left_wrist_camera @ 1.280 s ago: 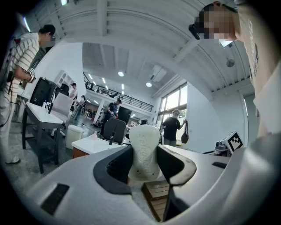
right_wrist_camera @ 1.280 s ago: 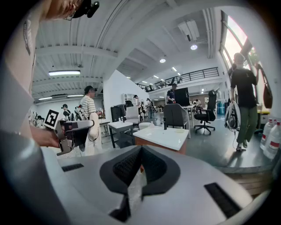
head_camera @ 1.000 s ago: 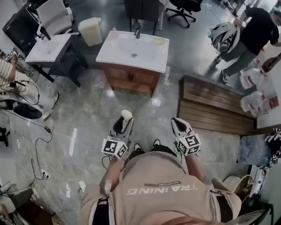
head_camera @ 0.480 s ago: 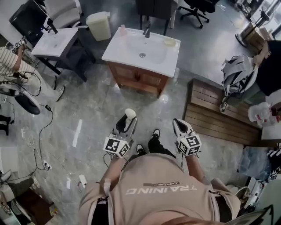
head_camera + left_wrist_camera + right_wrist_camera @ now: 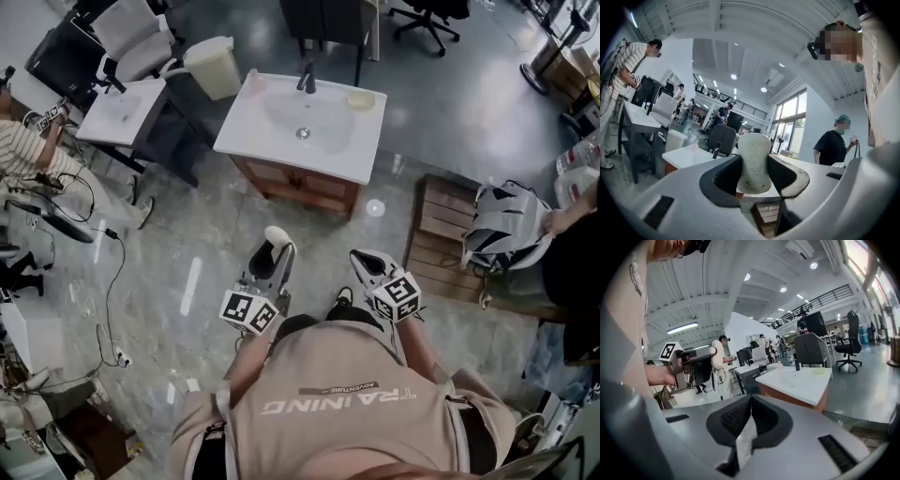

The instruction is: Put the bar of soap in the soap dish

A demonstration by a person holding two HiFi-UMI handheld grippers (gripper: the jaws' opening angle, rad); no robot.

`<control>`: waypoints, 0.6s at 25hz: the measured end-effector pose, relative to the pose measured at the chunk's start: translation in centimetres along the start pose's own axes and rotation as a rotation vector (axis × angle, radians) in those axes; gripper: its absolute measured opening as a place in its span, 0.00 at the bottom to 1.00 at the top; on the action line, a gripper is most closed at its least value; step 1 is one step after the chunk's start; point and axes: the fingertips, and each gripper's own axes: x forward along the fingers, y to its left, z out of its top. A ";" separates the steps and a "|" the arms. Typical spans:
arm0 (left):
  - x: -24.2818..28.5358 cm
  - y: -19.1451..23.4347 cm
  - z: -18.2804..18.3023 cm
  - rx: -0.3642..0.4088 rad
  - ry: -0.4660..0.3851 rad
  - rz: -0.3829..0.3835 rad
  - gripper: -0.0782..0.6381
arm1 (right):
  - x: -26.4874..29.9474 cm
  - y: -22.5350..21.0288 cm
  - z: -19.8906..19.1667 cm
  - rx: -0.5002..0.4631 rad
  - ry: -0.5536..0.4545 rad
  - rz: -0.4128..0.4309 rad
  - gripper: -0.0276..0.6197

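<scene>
A pale oval bar of soap (image 5: pixel 277 236) stands upright between the jaws of my left gripper (image 5: pixel 273 249), which is shut on it; in the left gripper view the soap (image 5: pixel 753 157) fills the gap between the pads. My right gripper (image 5: pixel 367 262) is held beside it at waist height, its jaws pressed together with nothing in them. The small yellowish soap dish (image 5: pixel 361 99) sits at the far right corner of the white sink counter (image 5: pixel 253 127), well ahead of both grippers. In the right gripper view the dish (image 5: pixel 819 371) lies on that counter.
A dark faucet (image 5: pixel 307 79) stands behind the basin. A cream waste bin (image 5: pixel 213 66) and a second white table (image 5: pixel 122 111) are to the left. A wooden platform (image 5: pixel 448 223) and a person with a grey backpack (image 5: pixel 504 234) are to the right. Cables trail over the floor (image 5: pixel 103 281).
The sink counter has shifted in the view as I walk. The person with the backpack has crossed to the near right. Both grippers keep their state, soap still held.
</scene>
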 end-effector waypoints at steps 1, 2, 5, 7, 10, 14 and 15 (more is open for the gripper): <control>0.7 -0.2 0.2 0.006 -0.005 0.003 0.35 | 0.0 -0.9 -0.3 0.001 0.016 0.010 0.06; 1.4 -0.3 0.5 0.018 -0.007 0.004 0.35 | 0.3 -1.9 -0.5 -0.012 0.027 0.013 0.06; 2.5 0.4 1.0 0.046 0.002 -0.002 0.35 | 1.6 -4.1 0.0 -0.091 0.034 -0.005 0.06; 3.1 1.3 0.6 0.048 0.009 -0.005 0.35 | 2.4 -5.2 0.4 -0.100 0.024 -0.020 0.06; 4.4 3.0 0.4 0.031 0.013 -0.004 0.35 | 3.5 -6.6 0.2 -0.056 0.030 -0.049 0.06; 5.6 6.1 1.8 0.028 -0.005 -0.020 0.35 | 5.5 -6.1 0.7 -0.059 0.058 -0.050 0.06; 6.0 7.2 2.2 0.023 -0.014 -0.025 0.35 | 6.2 -6.1 1.2 -0.070 0.065 -0.053 0.06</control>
